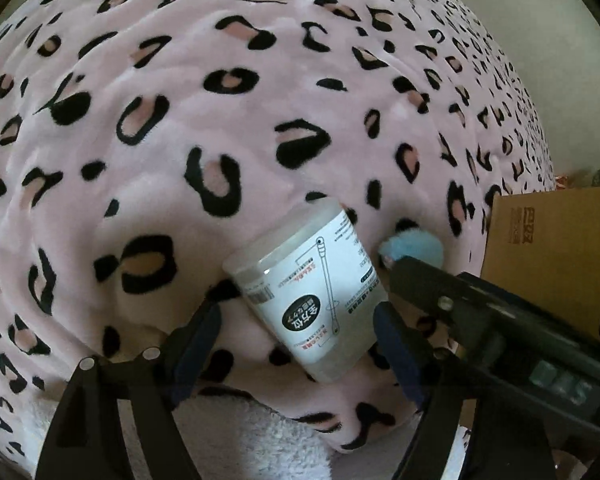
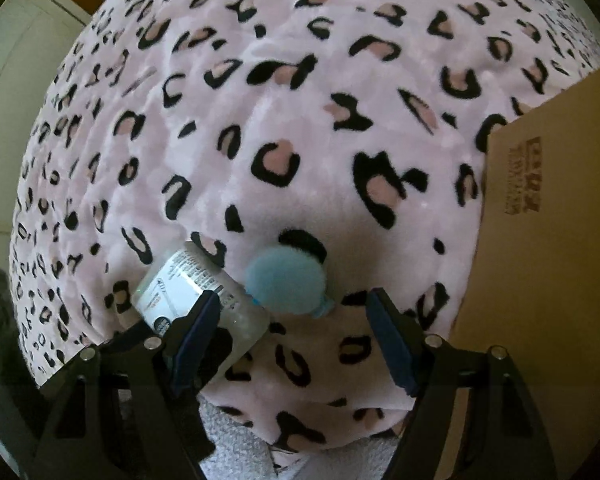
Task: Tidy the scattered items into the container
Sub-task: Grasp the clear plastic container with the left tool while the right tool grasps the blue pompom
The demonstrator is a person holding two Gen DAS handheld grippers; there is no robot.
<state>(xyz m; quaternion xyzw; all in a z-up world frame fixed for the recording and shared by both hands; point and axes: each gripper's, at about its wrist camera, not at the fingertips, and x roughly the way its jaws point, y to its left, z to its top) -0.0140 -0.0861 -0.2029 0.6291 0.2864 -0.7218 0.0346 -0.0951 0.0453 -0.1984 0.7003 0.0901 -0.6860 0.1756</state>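
Both hand-held grippers are spread wide, gripping nothing. The left hand-held gripper (image 1: 296,332) straddles the cotton swab tub (image 1: 306,294), lower middle of frame on the leopard blanket (image 1: 180,120), long axis diagonal, lid toward upper left. Squishy fleece could let it roll; the blue pompom (image 2: 286,278) sits right beside it, cardboard box (image 2: 540,260) at right.

A pink fleece blanket (image 1: 260,128) with black-and-tan leopard spots covers most of both views. White fuzzy fabric (image 1: 236,440) shows beneath its near edge. A pale wall (image 1: 540,8) stands behind.
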